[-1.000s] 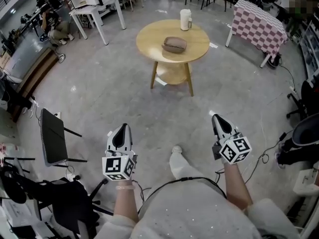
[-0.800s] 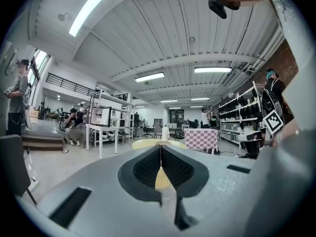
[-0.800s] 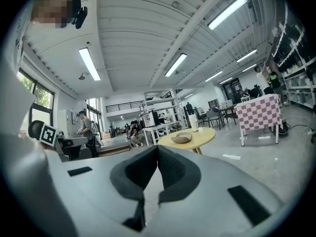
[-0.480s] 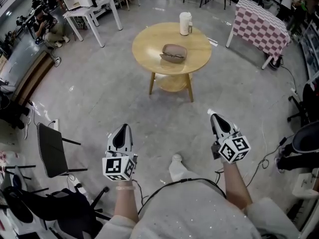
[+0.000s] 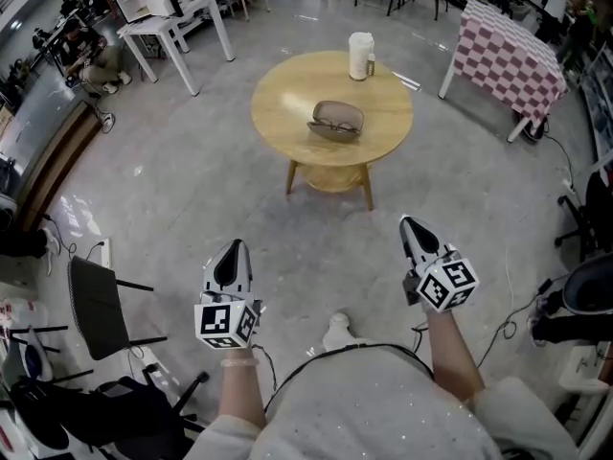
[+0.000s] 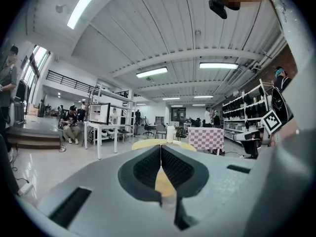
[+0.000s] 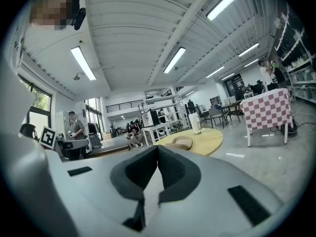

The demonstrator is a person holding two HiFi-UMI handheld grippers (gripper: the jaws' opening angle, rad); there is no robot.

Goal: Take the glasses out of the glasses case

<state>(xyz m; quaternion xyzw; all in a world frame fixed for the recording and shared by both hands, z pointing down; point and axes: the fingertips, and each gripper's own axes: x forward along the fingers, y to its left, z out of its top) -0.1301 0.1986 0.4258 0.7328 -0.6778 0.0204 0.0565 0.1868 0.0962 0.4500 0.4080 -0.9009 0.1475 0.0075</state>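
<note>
We hold left gripper and right gripper forward, near level, both jaws together and empty, well apart from the glasses case on the worktop.

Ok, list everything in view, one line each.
round table: one, light wood, mid-floor
glasses case: one, grey-brown, on the round table
glasses: one pair, dark, inside the case
jug: one, white, round table's far edge
checked table: one, pink-and-white, far right
desk: one, white, far left
chair: one, black, near left
left gripper: one, grey, fingers together, empty
right gripper: one, grey, fingers together, empty
</note>
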